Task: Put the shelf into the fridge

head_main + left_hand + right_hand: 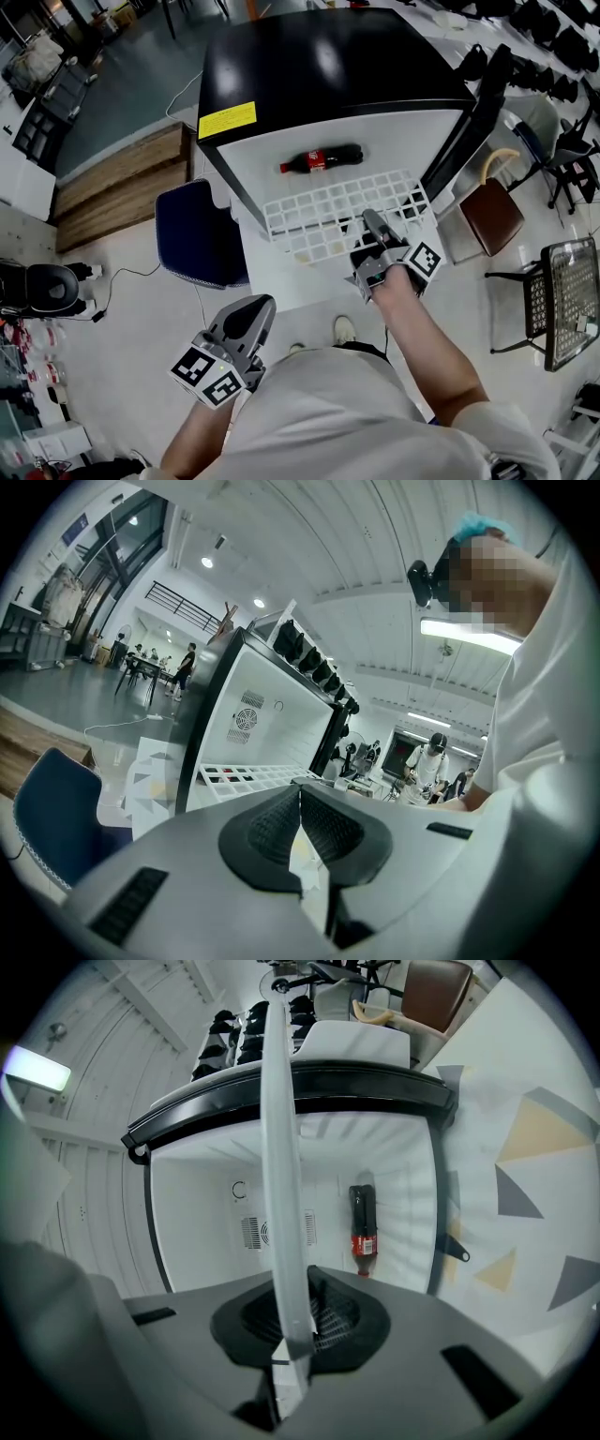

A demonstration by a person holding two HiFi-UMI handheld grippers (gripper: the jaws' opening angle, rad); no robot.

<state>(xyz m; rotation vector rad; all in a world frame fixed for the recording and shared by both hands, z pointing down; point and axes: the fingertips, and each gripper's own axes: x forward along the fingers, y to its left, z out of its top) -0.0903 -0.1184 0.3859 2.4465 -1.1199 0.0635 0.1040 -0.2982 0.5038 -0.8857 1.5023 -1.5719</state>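
Head view: bottle point(321, 159) beyond shelf point(330, 212)

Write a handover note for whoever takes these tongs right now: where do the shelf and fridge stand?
Right tongs: shut on the near edge of the white wire shelf.
Left tongs: shut, empty, held low, away from the fridge.
Fridge: door open, with a cola bottle lying inside.
Done: shelf gripped and lined up at the opening; most of it sticks out in front.
Left: slide the shelf fully in, likely onto its supports, then let go.
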